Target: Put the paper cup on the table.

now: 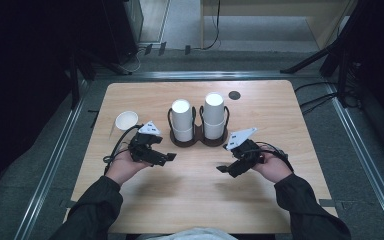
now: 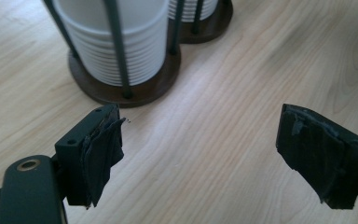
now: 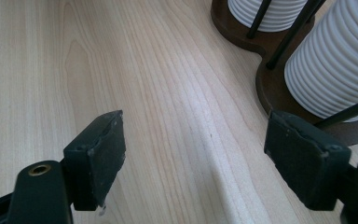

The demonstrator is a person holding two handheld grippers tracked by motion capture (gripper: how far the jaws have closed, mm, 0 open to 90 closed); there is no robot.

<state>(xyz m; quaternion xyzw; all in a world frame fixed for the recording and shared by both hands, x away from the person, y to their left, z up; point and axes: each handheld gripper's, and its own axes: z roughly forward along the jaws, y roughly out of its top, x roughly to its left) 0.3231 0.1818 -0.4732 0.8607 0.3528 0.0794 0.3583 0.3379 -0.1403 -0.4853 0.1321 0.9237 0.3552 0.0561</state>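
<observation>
a: where are the cups?
b: two stacks of white cups stand upright in a dark double-ring holder at the middle of the wooden table. a single white cup sits alone to the far left.

a: and the claws?
b: the left gripper hovers near the holder's left side, jaws wide, nothing between them. the right gripper sits near the holder's right side, jaws wide too, empty.
</observation>
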